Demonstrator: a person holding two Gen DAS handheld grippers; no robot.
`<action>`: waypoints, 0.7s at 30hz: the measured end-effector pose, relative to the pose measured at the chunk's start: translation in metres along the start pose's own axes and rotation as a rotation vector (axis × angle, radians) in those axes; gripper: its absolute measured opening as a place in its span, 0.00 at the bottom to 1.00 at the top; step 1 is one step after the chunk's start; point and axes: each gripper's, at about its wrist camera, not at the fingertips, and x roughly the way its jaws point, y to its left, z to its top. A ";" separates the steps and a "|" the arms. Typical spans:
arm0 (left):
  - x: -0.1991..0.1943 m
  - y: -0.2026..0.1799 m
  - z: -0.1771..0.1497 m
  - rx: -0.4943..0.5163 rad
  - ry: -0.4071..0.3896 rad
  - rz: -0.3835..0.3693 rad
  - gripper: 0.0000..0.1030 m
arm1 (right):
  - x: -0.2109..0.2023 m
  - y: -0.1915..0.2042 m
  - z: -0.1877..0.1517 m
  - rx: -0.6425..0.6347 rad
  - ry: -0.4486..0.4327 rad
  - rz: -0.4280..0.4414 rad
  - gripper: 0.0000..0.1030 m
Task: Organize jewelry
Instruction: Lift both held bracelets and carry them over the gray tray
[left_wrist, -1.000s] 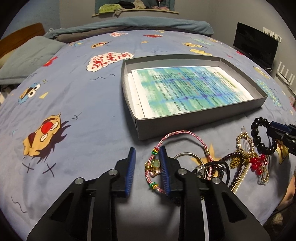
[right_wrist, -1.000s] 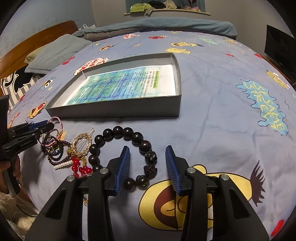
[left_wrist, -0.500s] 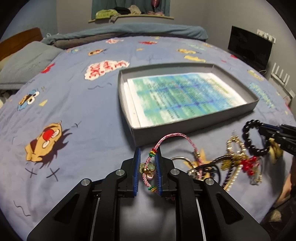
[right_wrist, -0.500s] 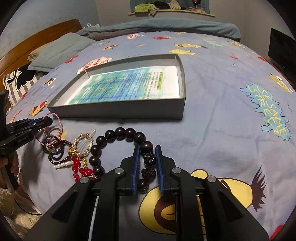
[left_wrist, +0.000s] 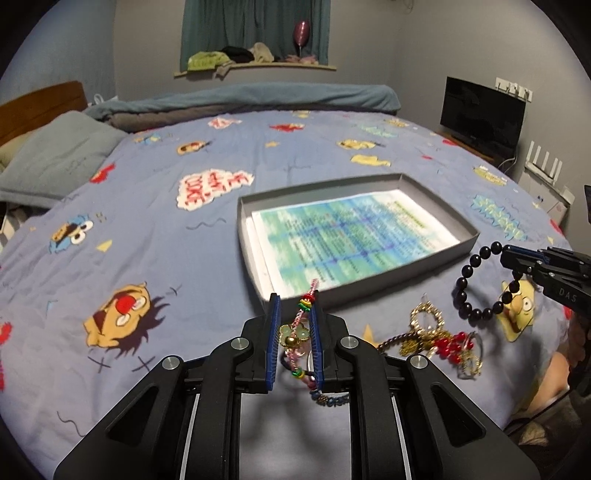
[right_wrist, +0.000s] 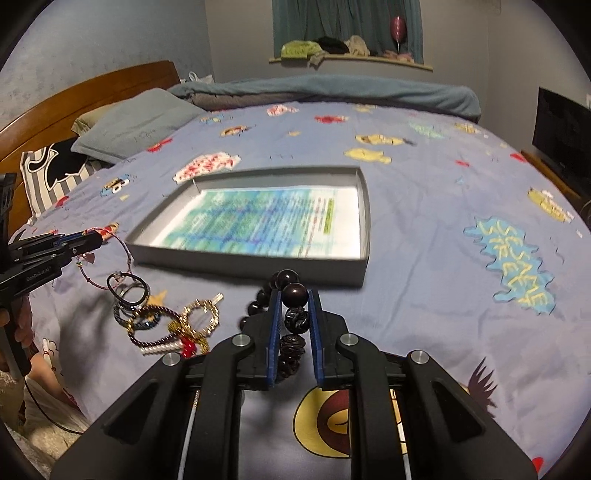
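My left gripper (left_wrist: 294, 308) is shut on a pink braided cord bracelet (left_wrist: 300, 325) with a gold charm and holds it above the bed; it also shows in the right wrist view (right_wrist: 125, 251). My right gripper (right_wrist: 293, 295) is shut on a black bead bracelet (right_wrist: 294, 317), which hangs lifted in the left wrist view (left_wrist: 480, 284). A shallow grey box (left_wrist: 458, 247), lined with a printed sheet, lies just beyond both. A pile of loose jewelry (right_wrist: 173, 325) stays on the bedspread between the grippers.
A blue cartoon bedspread (left_wrist: 147, 229) covers the bed. Pillows (right_wrist: 136, 125) and a wooden headboard are at the left, a folded blanket at the far end. A dark monitor (left_wrist: 480, 110) stands at the right.
Both grippers closed on their bracelets and lifted them off the bedspread, rising toward the box. The pink bracelet pulled free of the pile.
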 end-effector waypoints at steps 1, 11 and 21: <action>-0.003 -0.001 0.002 0.001 -0.007 -0.003 0.16 | -0.002 0.000 0.002 0.000 -0.006 0.001 0.14; -0.032 -0.001 0.015 0.000 -0.070 -0.031 0.16 | -0.023 0.002 0.016 -0.009 -0.066 0.001 0.14; -0.040 -0.005 0.026 0.010 -0.095 -0.046 0.16 | -0.036 0.007 0.033 -0.042 -0.111 0.004 0.14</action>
